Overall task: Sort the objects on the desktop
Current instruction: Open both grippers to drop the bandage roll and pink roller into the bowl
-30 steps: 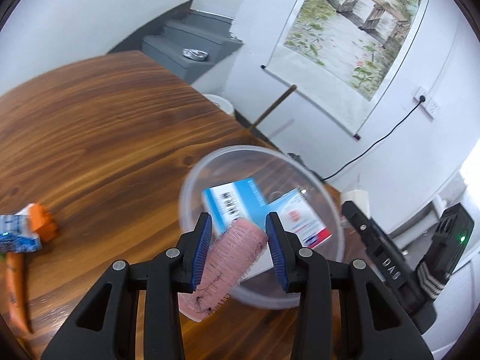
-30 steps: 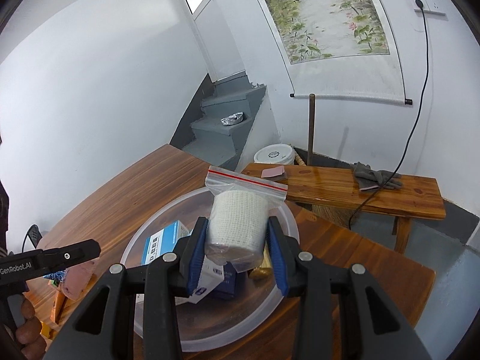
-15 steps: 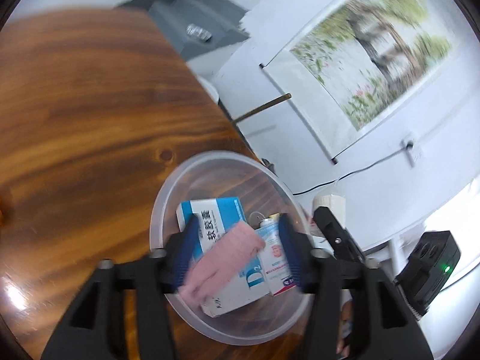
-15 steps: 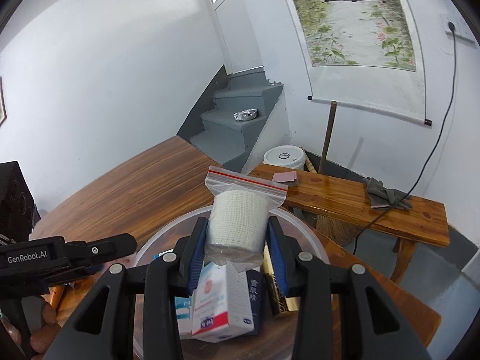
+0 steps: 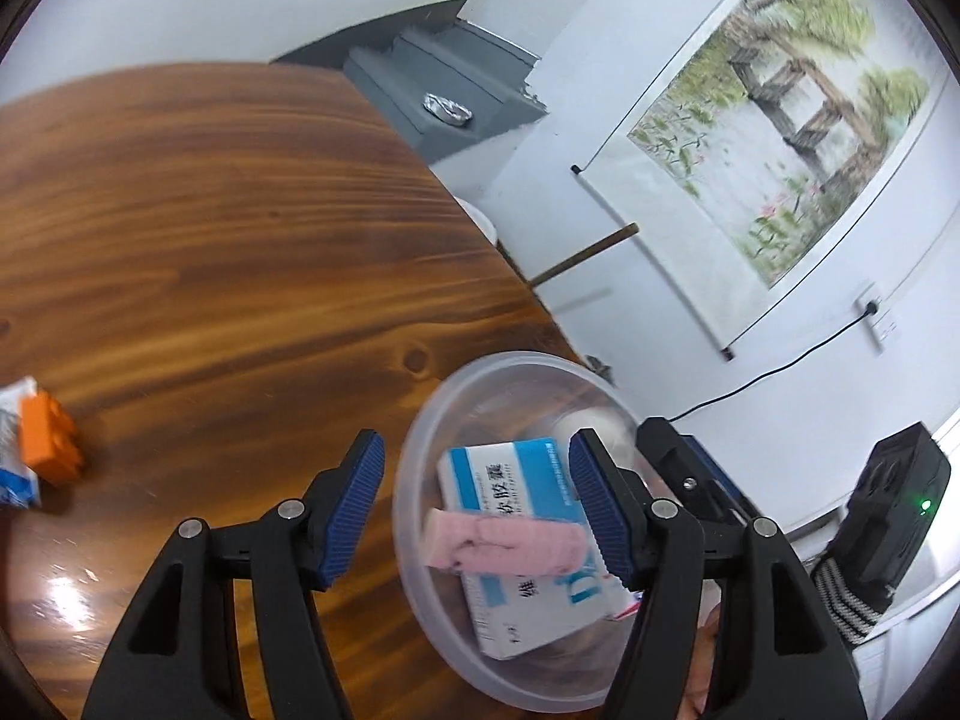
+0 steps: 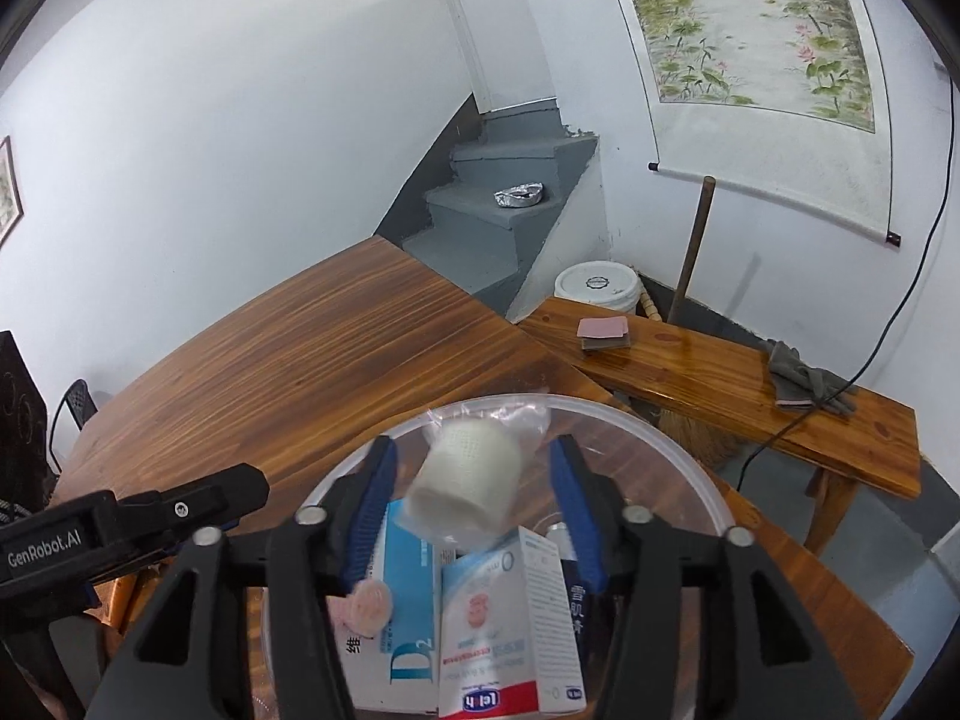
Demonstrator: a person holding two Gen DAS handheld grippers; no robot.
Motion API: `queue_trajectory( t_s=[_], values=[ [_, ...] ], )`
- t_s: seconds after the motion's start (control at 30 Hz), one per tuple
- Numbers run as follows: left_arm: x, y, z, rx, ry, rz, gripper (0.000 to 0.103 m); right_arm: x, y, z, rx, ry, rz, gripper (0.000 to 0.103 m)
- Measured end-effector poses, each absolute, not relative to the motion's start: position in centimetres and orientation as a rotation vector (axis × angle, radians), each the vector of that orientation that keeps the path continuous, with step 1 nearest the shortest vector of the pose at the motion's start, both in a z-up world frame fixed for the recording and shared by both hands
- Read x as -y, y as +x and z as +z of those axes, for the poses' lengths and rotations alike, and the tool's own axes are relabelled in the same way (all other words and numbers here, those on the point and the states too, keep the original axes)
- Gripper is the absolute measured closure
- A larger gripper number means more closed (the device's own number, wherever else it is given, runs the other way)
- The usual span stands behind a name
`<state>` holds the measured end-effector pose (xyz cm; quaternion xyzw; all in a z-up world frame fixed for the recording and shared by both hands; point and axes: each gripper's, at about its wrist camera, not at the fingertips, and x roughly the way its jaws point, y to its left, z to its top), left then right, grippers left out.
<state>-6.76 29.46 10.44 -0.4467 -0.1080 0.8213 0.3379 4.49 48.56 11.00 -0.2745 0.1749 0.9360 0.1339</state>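
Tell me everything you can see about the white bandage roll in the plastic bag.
The bandage roll is a white gauze-textured cylinder inside a clear zip bag, tilted and motion-blurred. It sits between the right gripper's opening jaws, neither pad pressing it, above the boxes in the clear plastic bowl. Whether it rests on them cannot be told.

Bright, even light; glare on the table (image 5: pixel 66 594); fisheye-curved edges, slight blur.

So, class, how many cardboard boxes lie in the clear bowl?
3: a blue-and-white box at left, a white-and-red box in the middle, a dark box at right. More may be hidden beneath.
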Motion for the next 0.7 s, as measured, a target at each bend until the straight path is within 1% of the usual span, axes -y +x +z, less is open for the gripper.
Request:
queue_trajectory(
  t_s=[0.03,0.23,0.4,0.7],
  values=[
    [-29.2,-6.9,10.5,0.266,-1.165,2.153,0.035,-48.6,4.5,10.9,-0.512,-0.791,2.711,0.035],
    [-28.5,-7.5,10.2,0.297,-1.193,2.174,0.035,-47.5,5.4,10.6,-0.447,-0.788,2.727,0.035],
    [-28.6,-7.1,10.4,0.285,-1.196,2.164,0.035,-45.6,5.4,10.7,-0.236,-0.790,2.691,0.035],
    [-27.4,-6.1,11.5,0.222,-1.146,2.231,0.035,-44.0,3.7,10.1,0.031,-0.837,2.598,0.035]
  ],
)
